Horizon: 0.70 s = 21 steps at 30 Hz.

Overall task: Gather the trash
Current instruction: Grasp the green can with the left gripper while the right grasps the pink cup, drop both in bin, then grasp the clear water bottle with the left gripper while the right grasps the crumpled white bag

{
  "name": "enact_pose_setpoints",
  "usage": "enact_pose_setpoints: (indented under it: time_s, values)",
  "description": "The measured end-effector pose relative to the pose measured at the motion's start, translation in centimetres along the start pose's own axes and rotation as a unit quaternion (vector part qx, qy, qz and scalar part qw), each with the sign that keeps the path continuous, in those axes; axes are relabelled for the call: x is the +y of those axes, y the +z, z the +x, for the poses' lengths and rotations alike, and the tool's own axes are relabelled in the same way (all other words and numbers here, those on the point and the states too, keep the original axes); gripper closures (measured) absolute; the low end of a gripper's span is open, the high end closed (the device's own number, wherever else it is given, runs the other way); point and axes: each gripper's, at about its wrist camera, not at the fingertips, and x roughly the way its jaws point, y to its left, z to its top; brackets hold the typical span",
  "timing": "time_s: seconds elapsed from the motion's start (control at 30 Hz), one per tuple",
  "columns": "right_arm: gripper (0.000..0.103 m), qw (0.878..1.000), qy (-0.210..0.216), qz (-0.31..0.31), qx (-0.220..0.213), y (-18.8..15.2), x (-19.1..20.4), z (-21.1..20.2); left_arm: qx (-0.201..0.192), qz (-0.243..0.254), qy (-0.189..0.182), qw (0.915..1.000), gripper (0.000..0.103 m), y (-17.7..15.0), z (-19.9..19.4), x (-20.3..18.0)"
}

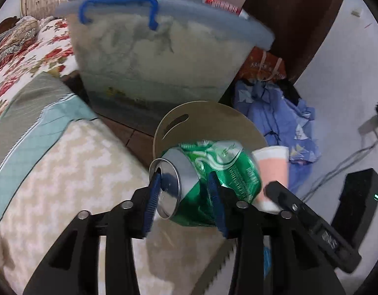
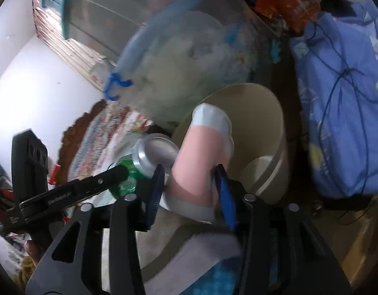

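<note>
1. Left wrist view: the left gripper (image 1: 186,198) has the crushed green can (image 1: 208,179) between its blue pads; one pad sits at the can's silver top, the other in a dent in its side. Whether they press or have let go, I cannot tell.
2. The can hangs just in front of the beige bin (image 1: 208,120), over its near rim. The pink-and-white paper cup (image 1: 272,172) is just beside the can, with the other tool's black tip at it.
3. Right wrist view: the right gripper (image 2: 191,191) has the cup (image 2: 201,162) between its pads, above the bin's (image 2: 274,132) open mouth; grip uncertain.
4. Only this view shows inside the bin. The can (image 2: 144,159) is beside the cup, away from the bin.
</note>
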Motion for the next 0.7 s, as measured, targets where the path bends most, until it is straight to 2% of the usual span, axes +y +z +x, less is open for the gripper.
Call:
enact_pose_setpoints:
  time_s: [0.03,0.1,0.17,0.27,0.33,0.37,0.47,0.5,0.53,0.6,0.7]
  values:
    - [0.037,1.000,-0.006,0.001,-0.004,0.2,-0.9,-0.3,0.005,-0.003,0.011,0.9999,0.043,0.3,0.8,0.0]
    - [0.037,1.000,-0.014,0.004,-0.025,1.0,-1.4,-0.7,0.003,-0.015,0.009,0.9998,0.044,0.7,0.9,0.5]
    - [0.037,0.999,-0.017,0.004,-0.050,1.6,-1.6,-1.5,-0.001,-0.019,-0.003,0.9998,0.045,0.4,-0.9,1.3]
    - [0.038,0.997,0.017,0.002,-0.072,1.5,-0.4,-2.4,-0.028,-0.030,-0.044,0.9982,0.045,-1.3,-6.2,3.6]
    - [0.041,0.996,0.059,-0.019,-0.059,0.2,2.1,-2.0,-0.066,-0.035,-0.063,0.9952,0.045,-4.5,-11.9,5.7]
    - [0.045,0.996,0.079,-0.029,-0.044,-0.4,3.1,-1.5,-0.088,-0.031,-0.054,0.9942,0.044,-7.0,-15.2,7.3]
    - [0.055,0.987,0.141,-0.077,0.031,-3.7,8.1,1.3,-0.119,-0.033,0.022,0.9921,0.044,-12.8,-21.7,11.4]
    - [0.056,0.982,0.157,-0.092,0.057,-4.6,9.7,2.2,-0.112,-0.052,0.068,0.9901,0.043,-15.6,-24.2,13.8]
    - [0.057,0.973,0.181,-0.110,0.097,-6.2,12.1,3.7,-0.101,-0.072,0.094,0.9878,0.043,-17.2,-25.7,15.4]
    - [0.057,0.957,0.211,-0.135,0.146,-8.5,15.4,5.5,-0.088,-0.122,0.142,0.9785,0.043,-20.7,-28.7,18.6]
    - [0.057,0.931,0.242,-0.185,0.201,-11.6,20.2,7.6,-0.106,-0.193,0.205,0.9538,0.043,-25.4,-32.8,22.8]
